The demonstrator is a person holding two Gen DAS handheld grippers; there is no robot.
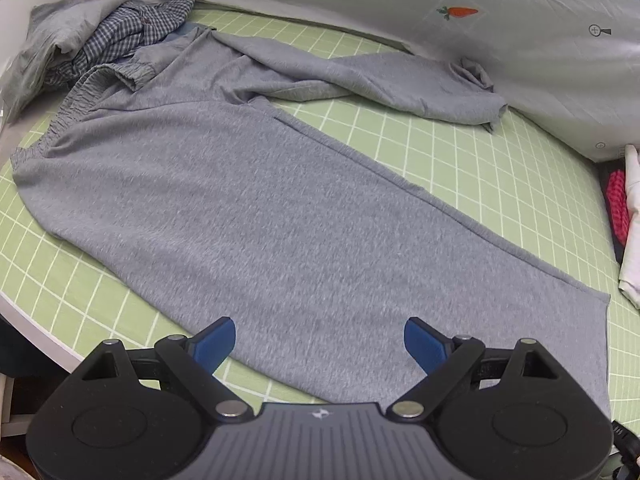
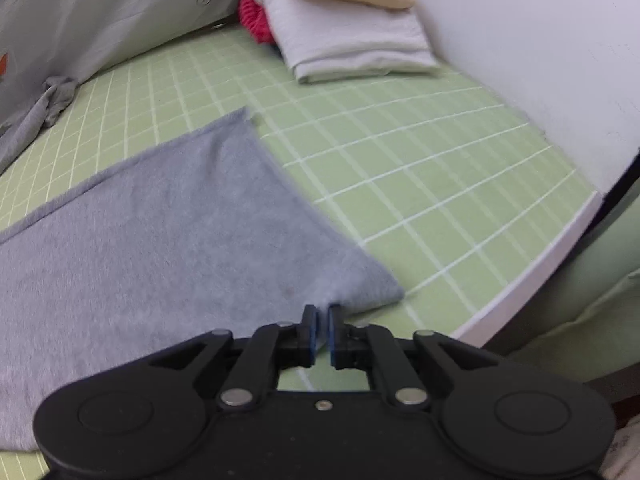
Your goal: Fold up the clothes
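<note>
Grey sweatpants (image 1: 260, 208) lie on a green grid mat (image 1: 500, 184), the elastic waistband at the far left. One leg stretches flat toward me; the other leg (image 1: 380, 80) lies crumpled at the back. My left gripper (image 1: 320, 330) hangs open over the near leg, its blue pads wide apart with nothing held. In the right wrist view the leg's hem end (image 2: 160, 240) lies flat. My right gripper (image 2: 323, 312) sits at the hem's near corner, jaws almost together, and the cloth puckers up between the tips.
A checked shirt (image 1: 132, 36) and another grey garment (image 1: 52, 36) are heaped at the far left. A grey printed sheet (image 1: 480, 20) rises along the back. Folded pale clothes (image 2: 352, 40) and a red item (image 2: 254, 20) sit at the far right. The mat's white edge (image 2: 540, 272) runs near right.
</note>
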